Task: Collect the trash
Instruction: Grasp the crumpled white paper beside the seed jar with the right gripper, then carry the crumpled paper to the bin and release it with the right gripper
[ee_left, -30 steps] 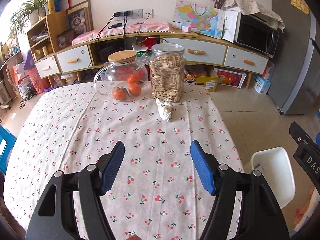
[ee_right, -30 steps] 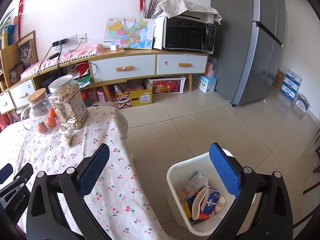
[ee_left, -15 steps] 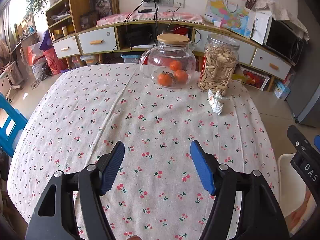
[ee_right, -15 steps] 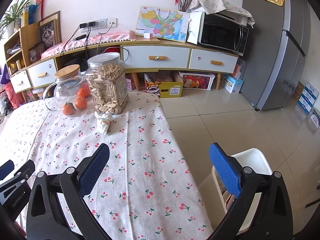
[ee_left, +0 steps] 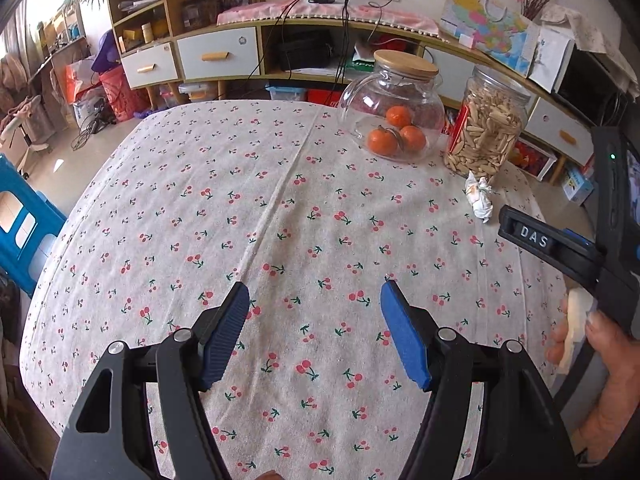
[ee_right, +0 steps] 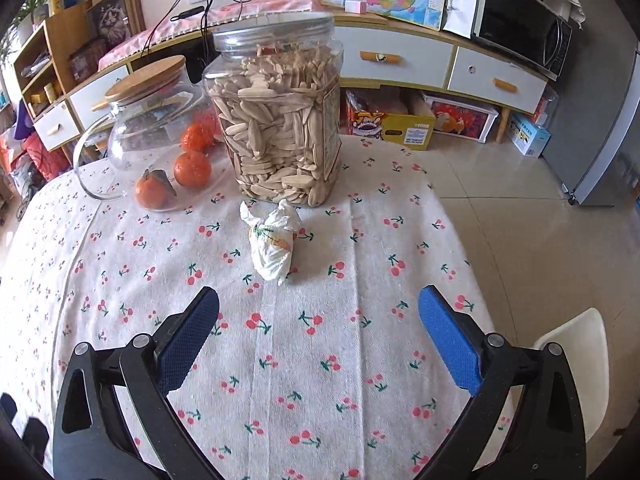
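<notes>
- the wad (ee_right: 274, 246) is lying on the tabletop (ee_right: 320, 360), just in front of the jar (ee_right: 280, 120), ahead of the right gripper (ee_right: 318, 338).
- right fingers (ee_right: 450, 342) are standing spread, pinching nothing.
- left gripper (ee_left: 316, 334) is hovering with fingers spread, pinching nothing.
- risk: an overshooting reach is likely bumping the jar or teapot (ee_right: 156, 136).
- risk: a shallow pinch is likely snagging the cloth or dropping the wad short of the bin (ee_right: 576, 364).
</notes>
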`<state>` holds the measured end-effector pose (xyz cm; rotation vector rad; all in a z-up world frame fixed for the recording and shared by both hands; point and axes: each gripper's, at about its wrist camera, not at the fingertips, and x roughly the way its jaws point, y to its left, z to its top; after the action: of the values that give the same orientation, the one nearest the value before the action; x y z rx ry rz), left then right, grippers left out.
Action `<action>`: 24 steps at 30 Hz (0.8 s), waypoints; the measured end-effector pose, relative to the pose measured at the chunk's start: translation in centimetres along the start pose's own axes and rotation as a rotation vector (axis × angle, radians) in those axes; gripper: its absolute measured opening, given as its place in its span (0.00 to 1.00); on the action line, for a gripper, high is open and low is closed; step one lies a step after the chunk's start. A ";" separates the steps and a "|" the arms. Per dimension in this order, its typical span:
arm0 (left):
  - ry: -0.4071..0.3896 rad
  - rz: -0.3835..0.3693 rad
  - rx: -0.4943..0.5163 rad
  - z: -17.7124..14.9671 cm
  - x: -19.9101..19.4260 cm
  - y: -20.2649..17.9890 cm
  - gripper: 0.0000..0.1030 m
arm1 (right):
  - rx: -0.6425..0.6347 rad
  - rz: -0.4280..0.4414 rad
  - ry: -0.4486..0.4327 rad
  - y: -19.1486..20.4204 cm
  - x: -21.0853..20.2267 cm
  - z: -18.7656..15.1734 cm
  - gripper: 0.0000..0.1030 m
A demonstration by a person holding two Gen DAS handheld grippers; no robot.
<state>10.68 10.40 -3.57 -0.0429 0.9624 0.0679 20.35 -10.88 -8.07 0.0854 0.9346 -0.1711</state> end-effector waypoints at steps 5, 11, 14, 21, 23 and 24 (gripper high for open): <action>0.034 0.003 0.079 -1.1 0.7 -1.8 0.65 | 0.014 0.018 -0.003 1.0 3.3 1.5 0.88; 0.037 0.008 0.068 -1.0 0.8 -0.9 0.65 | -0.004 0.030 0.049 2.7 6.2 2.8 0.77; 0.051 0.018 0.049 -1.0 1.2 0.0 0.65 | -0.033 0.001 0.033 3.1 6.3 2.7 0.58; 0.050 0.018 0.017 -0.6 1.0 1.0 0.65 | -0.011 0.048 0.002 2.8 3.1 1.3 0.28; 0.050 0.003 0.005 -0.6 0.8 1.3 0.65 | 0.004 0.061 -0.013 2.2 1.4 0.2 0.28; 0.045 0.000 0.004 -0.5 0.6 1.3 0.65 | 0.007 0.066 -0.025 2.1 0.6 -0.4 0.28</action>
<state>10.51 11.73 -4.38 -0.0412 1.0074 0.0648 20.77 -8.87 -8.75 0.1201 0.9054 -0.1144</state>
